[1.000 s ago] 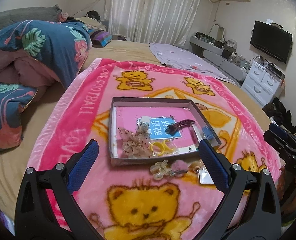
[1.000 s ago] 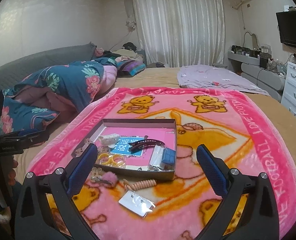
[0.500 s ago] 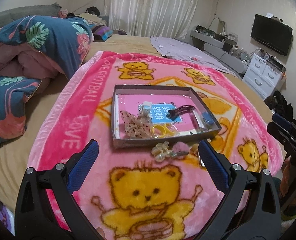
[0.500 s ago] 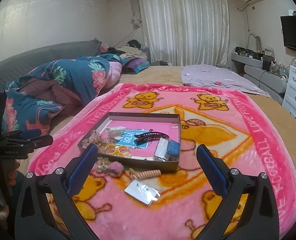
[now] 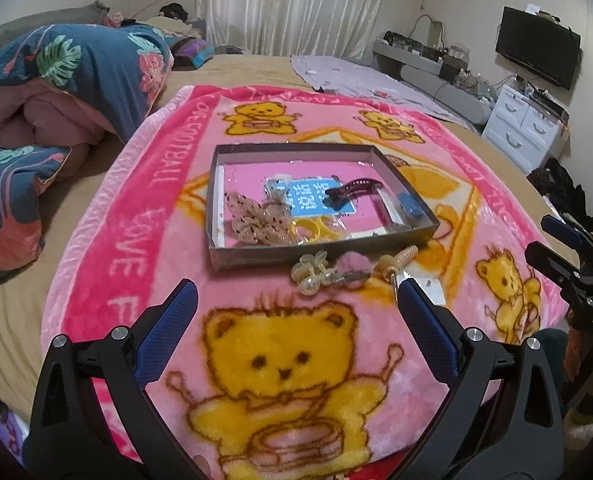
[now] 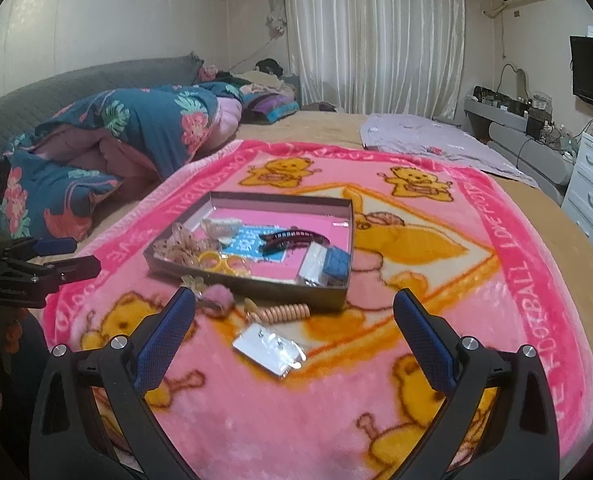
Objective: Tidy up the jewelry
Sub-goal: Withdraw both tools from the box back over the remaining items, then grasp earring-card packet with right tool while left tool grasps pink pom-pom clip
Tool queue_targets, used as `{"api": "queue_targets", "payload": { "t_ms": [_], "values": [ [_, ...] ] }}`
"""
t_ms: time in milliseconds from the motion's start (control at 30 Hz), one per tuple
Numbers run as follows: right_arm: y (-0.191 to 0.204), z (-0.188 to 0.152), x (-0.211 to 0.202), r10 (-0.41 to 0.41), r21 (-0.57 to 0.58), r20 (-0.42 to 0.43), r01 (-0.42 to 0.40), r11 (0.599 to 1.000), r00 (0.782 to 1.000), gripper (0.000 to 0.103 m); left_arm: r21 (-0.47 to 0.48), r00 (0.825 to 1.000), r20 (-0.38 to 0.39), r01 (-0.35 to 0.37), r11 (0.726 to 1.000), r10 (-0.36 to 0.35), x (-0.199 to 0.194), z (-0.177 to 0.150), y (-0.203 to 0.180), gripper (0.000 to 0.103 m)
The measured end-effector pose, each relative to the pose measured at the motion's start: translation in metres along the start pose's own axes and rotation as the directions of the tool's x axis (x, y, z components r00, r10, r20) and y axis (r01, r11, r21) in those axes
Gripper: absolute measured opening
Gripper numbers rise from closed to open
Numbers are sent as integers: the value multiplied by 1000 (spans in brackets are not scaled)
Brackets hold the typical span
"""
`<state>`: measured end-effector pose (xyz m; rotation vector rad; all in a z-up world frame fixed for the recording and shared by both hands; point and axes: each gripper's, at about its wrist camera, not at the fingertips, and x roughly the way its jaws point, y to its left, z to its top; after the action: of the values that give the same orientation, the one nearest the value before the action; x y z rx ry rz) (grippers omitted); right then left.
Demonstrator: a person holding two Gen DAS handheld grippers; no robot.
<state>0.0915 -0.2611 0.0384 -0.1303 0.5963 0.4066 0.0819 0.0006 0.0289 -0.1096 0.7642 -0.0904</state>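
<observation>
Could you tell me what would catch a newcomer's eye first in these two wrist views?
First, the bright pink blanket with yellow teddy bears, spread across the bed. At its centre sits a shallow grey tray holding a dark red hair clip, yellow rings and a beige bow. Just outside the tray's near wall lie a claw clip, a pink pompom, a coiled hair tie and a clear packet, with both grippers open and empty.

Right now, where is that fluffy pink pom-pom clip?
The pink pom-pom clip lies on the blanket just outside the box's near wall, between the clear claw clip and the coiled hair tie.
</observation>
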Motion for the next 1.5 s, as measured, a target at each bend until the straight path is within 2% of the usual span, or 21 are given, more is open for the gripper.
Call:
{"api": "queue_targets", "payload": {
  "t_ms": [267,700,1100,1300,1433,1467,1500],
  "values": [
    [-3,-18,19,-4,-16,-70,3,1000,998,99,23,998,-61,9,1000,-8,15,-16,-5,93],
    [1,-41,67,-10,-67,-193,-3,998,981,99,42,991,-131,10,999,-4,42,-33,-8,93],
    [23,-49,105,-15,-178,-278,-37,983,961,99,10,984,-176,16,1000,-14,68,-40,2,93],
    [25,-45,131,-8,-194,-317,-57,979,948,98,-12,978,-199,61,998,-63,84,-37,1,85],
    [25,-44,144,31,-187,-345,-101,977,938,97,-12,974,-206,92,996,-93,93,-33,-10,80],
    [24,-45,146,44,-179,-354,-114,977,934,93,-14,973,-208,98,995,-99,95,-32,-12,80],
    [22,-45,149,76,-155,-373,-143,978,925,81,-17,971,-211,109,994,-110,98,-30,-15,78]
  ]
}}
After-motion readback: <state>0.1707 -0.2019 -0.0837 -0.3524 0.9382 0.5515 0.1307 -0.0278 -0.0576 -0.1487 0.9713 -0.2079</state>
